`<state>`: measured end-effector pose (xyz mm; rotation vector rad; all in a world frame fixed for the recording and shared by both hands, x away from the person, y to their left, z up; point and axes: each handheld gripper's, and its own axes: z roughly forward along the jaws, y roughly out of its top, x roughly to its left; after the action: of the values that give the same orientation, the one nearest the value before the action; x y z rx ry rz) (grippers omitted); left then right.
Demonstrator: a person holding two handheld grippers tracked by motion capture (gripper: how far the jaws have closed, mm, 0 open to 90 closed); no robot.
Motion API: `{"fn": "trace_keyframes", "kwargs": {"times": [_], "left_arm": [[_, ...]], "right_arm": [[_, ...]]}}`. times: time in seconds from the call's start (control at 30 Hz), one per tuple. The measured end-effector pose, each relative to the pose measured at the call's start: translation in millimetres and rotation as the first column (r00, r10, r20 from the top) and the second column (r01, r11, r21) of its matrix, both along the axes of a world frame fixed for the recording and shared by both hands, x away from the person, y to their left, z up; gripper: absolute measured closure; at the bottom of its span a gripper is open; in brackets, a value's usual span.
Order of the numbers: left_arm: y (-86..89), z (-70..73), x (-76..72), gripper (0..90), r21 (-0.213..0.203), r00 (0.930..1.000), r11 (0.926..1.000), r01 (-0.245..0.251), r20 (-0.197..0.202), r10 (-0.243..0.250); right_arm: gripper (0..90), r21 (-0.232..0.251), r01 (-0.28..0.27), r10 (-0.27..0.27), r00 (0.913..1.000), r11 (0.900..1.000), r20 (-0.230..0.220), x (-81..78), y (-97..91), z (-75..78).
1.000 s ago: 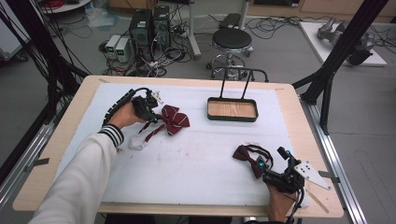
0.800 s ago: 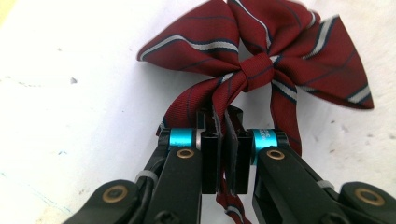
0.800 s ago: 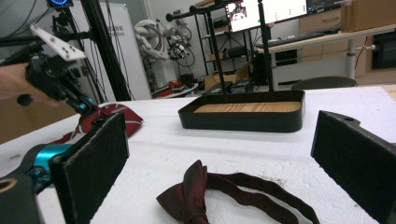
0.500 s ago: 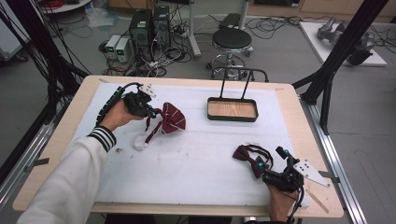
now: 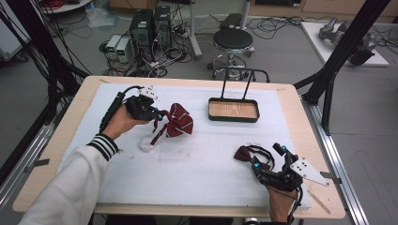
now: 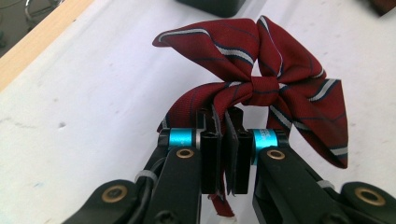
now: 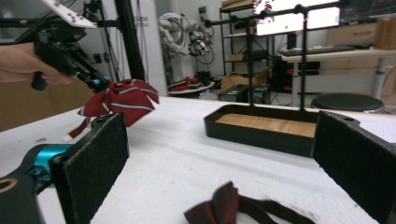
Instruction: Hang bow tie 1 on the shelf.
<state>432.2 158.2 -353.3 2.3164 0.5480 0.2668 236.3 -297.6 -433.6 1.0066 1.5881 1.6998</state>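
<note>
From the high view, the left gripper (image 5: 157,114) is up off the white padded table cover (image 5: 197,159) with a dark red striped fabric bow tie (image 5: 177,123) pinched in it. The bow hangs clear of the mat, while its strap with the white end (image 5: 146,146) dangles down to the surface. Over to the right sits a black tray with a wooden floor and a tall wire handle (image 5: 233,109), well apart from the bow. Near the front edge, the right gripper (image 5: 268,159) rests by a second dark red bow tie (image 5: 248,153) lying flat.

In the left gripper view, the jaws are squeezed nearly together on the strap just behind the knot, with the striped bow (image 6: 261,84) fanned out beyond the tips. That grip looks solid.

In the right gripper view, the two black pads stand wide apart with nothing between them. The second bow tie (image 7: 233,207) lies on the mat just ahead, and the tray (image 7: 266,126) sits farther back.

My read: this is the carry step, pick done, drop-off pending. Next up is probably swinging the bow over the tray, clearing that wire handle, and lowering before letting go, keeping the trailing strap from snagging the rim.
</note>
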Motion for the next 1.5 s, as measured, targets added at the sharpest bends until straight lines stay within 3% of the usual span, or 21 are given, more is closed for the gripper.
{"fn": "trace_keyframes", "kwargs": {"times": [0.13,0.3,0.53,0.8,1.17,1.4,1.5], "left_arm": [[-4.5,1.3,-7.6,85.6,-0.071,1.0000,0.9975,-0.003,0.004,0.003],[-9.2,4.7,-20.6,85.7,-0.150,0.9999,0.9888,0.000,0.010,0.002],[-6.7,10.1,-35.9,85.8,-0.241,0.9991,0.9701,0.028,0.039,-0.019],[0.0,6.4,-43.5,85.8,-0.286,0.9988,0.9580,0.015,0.048,-0.001],[-2.4,6.6,-47.4,85.9,-0.372,0.9990,0.9277,0.036,0.037,-0.024],[-10.1,6.2,-50.9,85.9,-0.386,0.9986,0.9214,0.045,0.043,-0.030],[-14.1,5.9,-52.3,85.9,-0.386,0.9981,0.9212,0.050,0.053,-0.032]], "right_arm": [[3.3,-0.024,-0.030,0.031,0.9993,0.9992,0.019,1.8,9.9,5.3],[3.3,-0.064,-0.070,0.071,0.9973,0.9955,0.017,3.1,25.1,11.3],[3.3,-0.082,-0.096,0.098,0.9948,0.9920,0.027,4.1,32.6,18.8],[3.3,-0.104,-0.106,0.110,0.9934,0.9889,0.032,7.0,37.2,27.8],[3.3,-0.116,-0.160,0.165,0.9857,0.9802,0.034,20.1,45.2,43.0],[3.3,-0.103,-0.246,0.247,0.9689,0.9638,0.002,38.4,54.8,58.2],[3.3,-0.104,-0.296,0.296,0.9550,0.9494,-0.021,47.6,60.8,63.3]]}}
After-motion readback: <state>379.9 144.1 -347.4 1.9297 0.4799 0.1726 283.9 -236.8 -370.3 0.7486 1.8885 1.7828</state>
